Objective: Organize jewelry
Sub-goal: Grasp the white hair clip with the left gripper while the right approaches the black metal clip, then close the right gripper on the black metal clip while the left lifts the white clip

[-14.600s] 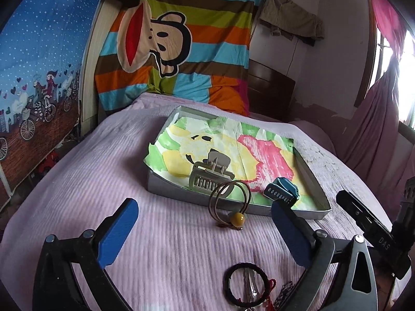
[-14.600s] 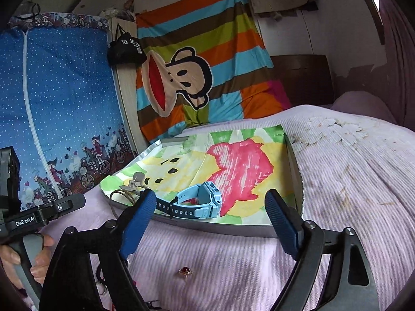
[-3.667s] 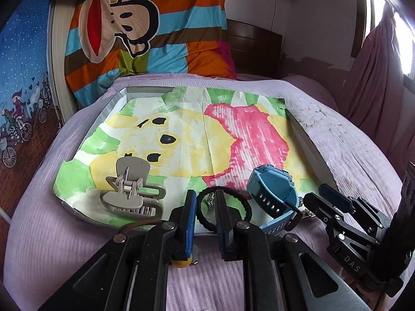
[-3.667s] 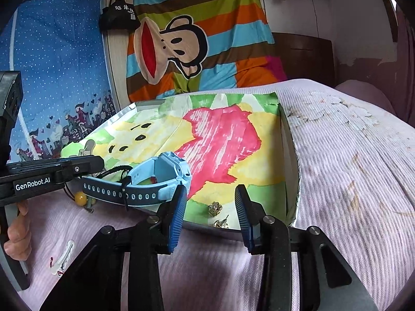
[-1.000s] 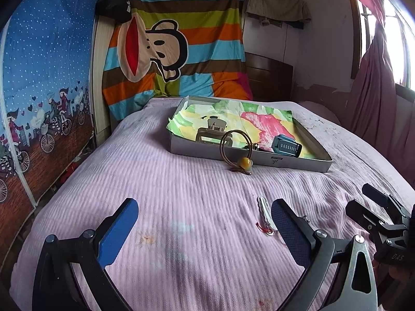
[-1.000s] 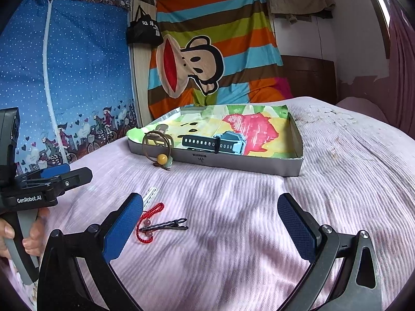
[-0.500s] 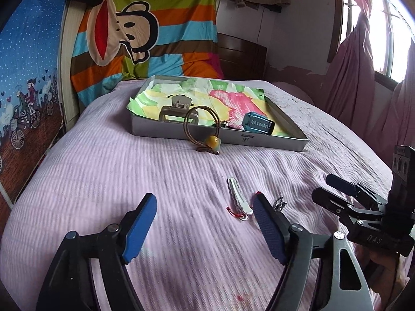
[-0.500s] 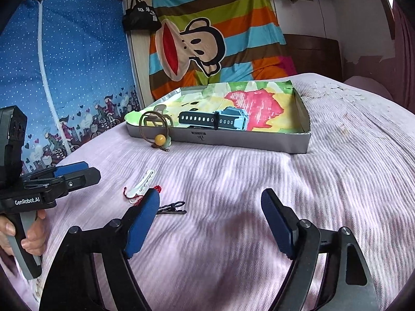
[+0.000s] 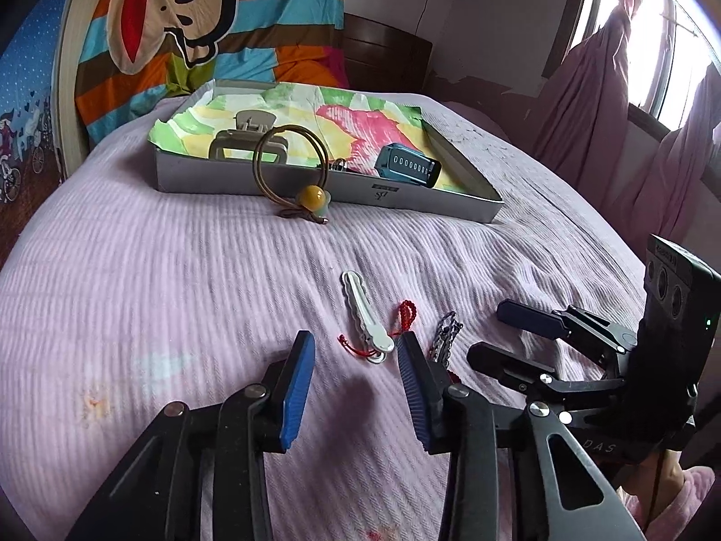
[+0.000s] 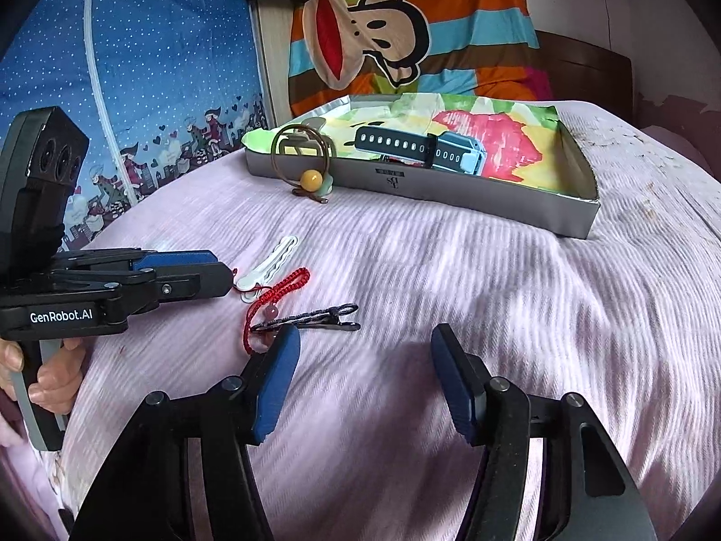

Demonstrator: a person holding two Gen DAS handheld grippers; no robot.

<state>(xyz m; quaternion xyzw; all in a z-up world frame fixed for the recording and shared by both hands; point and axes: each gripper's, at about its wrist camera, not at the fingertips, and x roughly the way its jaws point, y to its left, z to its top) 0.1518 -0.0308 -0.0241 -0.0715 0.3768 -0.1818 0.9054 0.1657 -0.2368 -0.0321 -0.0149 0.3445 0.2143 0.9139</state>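
Observation:
A white hair clip (image 9: 365, 315) lies on the pink bedspread with a red cord bracelet (image 9: 405, 315) and a dark metal clip (image 9: 446, 336) beside it. My left gripper (image 9: 356, 351) is open, its tips just short of the white clip. My right gripper (image 10: 365, 342) is open, close behind the dark clip (image 10: 315, 318) and the red bracelet (image 10: 275, 295). A grey tray (image 9: 216, 178) lined with bright paper holds a blue watch (image 9: 408, 167) and a beige claw clip (image 9: 250, 135). A brown hair tie with a yellow bead (image 9: 313, 196) leans on the tray's front wall.
A striped monkey blanket (image 9: 189, 22) hangs behind the tray. A blue printed curtain (image 10: 135, 67) is at the left and pink window curtains (image 9: 631, 112) at the right. The right gripper also shows in the left wrist view (image 9: 518, 338).
Both grippers have moved forward and down towards the loose pieces on the bedspread, and both jaws have narrowed but stay open. Earlier, the black hair tie and small earrings went into the tray.

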